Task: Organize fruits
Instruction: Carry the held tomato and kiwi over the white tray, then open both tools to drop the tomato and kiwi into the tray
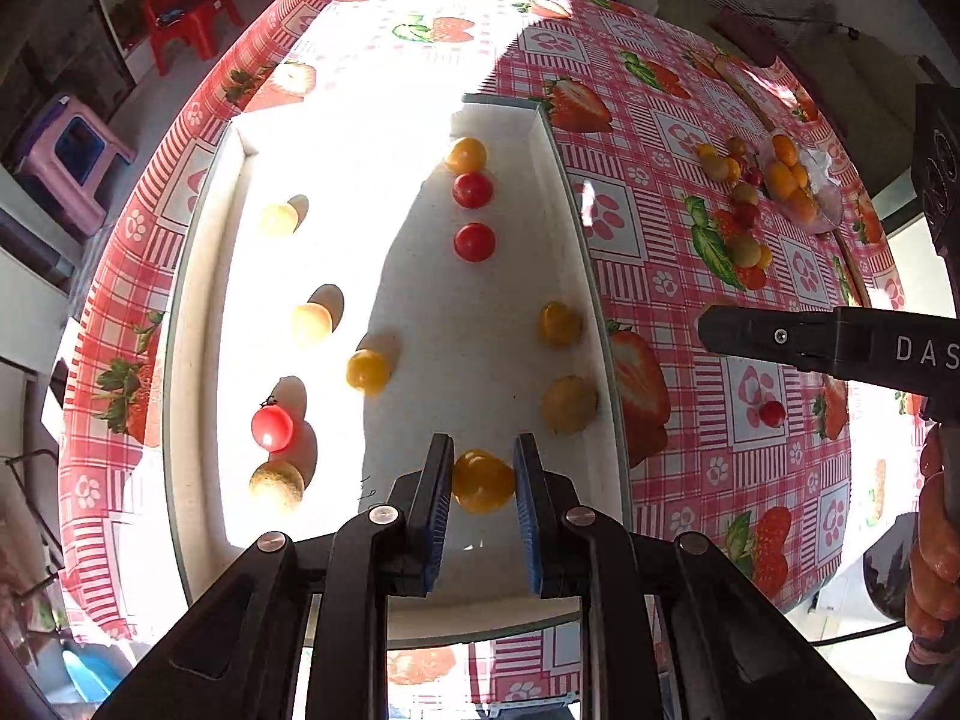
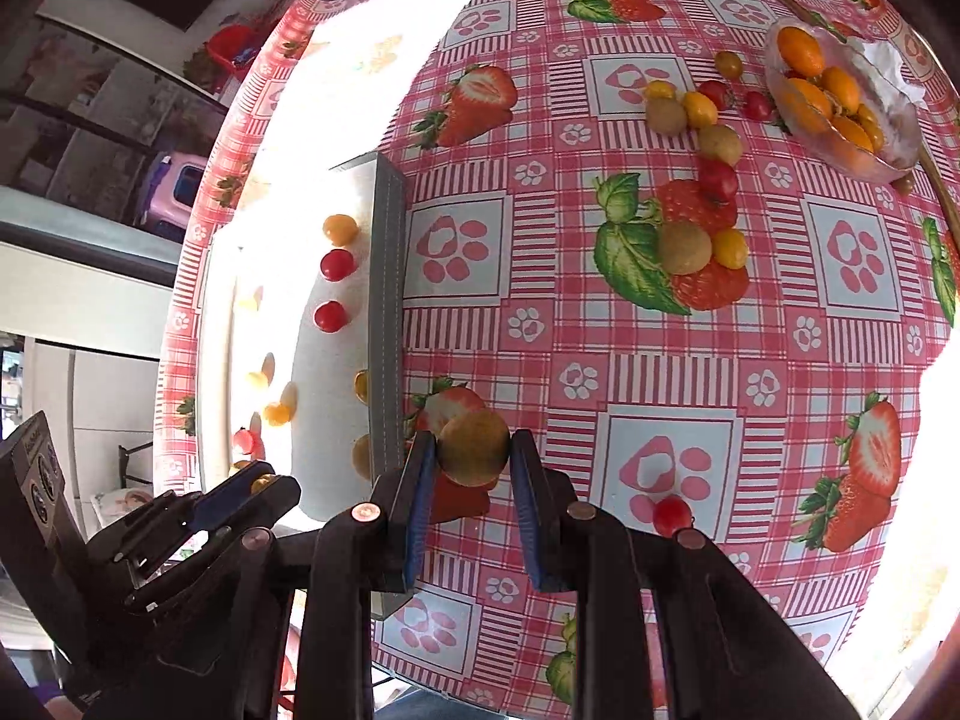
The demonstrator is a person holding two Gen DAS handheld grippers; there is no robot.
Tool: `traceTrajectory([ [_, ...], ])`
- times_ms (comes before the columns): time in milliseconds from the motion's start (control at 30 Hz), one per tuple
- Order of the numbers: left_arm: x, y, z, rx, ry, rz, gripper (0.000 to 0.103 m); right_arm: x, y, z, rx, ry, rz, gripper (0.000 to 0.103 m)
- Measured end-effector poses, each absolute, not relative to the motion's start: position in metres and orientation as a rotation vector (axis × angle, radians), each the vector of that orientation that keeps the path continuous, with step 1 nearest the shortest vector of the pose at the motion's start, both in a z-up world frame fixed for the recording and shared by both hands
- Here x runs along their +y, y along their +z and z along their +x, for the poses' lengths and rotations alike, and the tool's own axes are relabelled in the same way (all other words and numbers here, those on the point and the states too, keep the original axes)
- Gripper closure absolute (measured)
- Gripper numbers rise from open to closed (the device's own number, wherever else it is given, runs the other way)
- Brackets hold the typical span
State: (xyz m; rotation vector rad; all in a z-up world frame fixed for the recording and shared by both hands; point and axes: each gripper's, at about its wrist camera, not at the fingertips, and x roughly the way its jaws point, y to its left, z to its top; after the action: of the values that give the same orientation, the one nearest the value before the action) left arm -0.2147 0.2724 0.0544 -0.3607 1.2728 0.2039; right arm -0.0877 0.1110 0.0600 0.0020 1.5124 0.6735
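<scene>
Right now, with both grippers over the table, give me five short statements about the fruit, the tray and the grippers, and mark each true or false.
1. The left gripper holds a yellow-orange tomato between its pads. True.
2. The right gripper is empty. False: it is shut on a brownish-green round fruit.
3. The white tray already has red and yellow fruits lying in it. True.
4. The clear bowl at the far side is filled with red tomatoes. False: it shows mostly orange fruits.
5. A lone red tomato lies on the tablecloth outside the tray. True.
</scene>
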Motion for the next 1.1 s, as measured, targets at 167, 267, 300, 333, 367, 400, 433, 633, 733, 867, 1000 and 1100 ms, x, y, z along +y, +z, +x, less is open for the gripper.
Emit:
traceTrajectory([
  [167, 0.284, 0.030, -0.227, 1.307, 0.256, -0.372, 0.081, 0.161, 0.052, -0.100, 1.529, 0.739, -0.062, 0.075],
  [267, 0.287, 0.021, -0.230, 1.313, 0.267, -0.370, 0.081, 0.188, 0.044, -0.105, 1.538, 0.766, -0.114, 0.075],
  [300, 0.288, 0.019, -0.231, 1.313, 0.269, -0.370, 0.081, 0.194, 0.042, -0.106, 1.540, 0.772, -0.131, 0.075],
  [333, 0.288, 0.018, -0.231, 1.313, 0.272, -0.371, 0.081, 0.201, 0.039, -0.107, 1.543, 0.778, -0.147, 0.075],
  [367, 0.289, 0.016, -0.232, 1.312, 0.273, -0.374, 0.081, 0.208, 0.036, -0.107, 1.546, 0.784, -0.163, 0.075],
  [400, 0.289, 0.015, -0.233, 1.310, 0.274, -0.379, 0.081, 0.213, 0.034, -0.108, 1.546, 0.788, -0.179, 0.075],
  [433, 0.288, 0.015, -0.234, 1.305, 0.275, -0.380, 0.081, 0.218, 0.032, -0.109, 1.545, 0.792, -0.195, 0.075],
  [633, 0.282, 0.013, -0.240, 1.297, 0.277, -0.356, 0.081, 0.242, 0.014, -0.111, 1.565, 0.779, -0.289, 0.075],
  [733, 0.278, 0.013, -0.241, 1.299, 0.281, -0.348, 0.081, 0.246, 0.010, -0.113, 1.560, 0.779, -0.311, 0.075],
  [867, 0.274, 0.014, -0.238, 1.314, 0.284, -0.341, 0.080, 0.254, 0.008, -0.115, 1.564, 0.788, -0.324, 0.075],
  [1000, 0.276, 0.016, -0.237, 1.330, 0.303, -0.341, 0.038, 0.255, 0.013, -0.115, 1.572, 0.793, -0.307, 0.065],
  [1100, 0.276, 0.026, -0.243, 1.296, 0.316, -0.331, 0.030, 0.252, 0.027, -0.114, 1.552, 0.803, -0.287, 0.048],
])
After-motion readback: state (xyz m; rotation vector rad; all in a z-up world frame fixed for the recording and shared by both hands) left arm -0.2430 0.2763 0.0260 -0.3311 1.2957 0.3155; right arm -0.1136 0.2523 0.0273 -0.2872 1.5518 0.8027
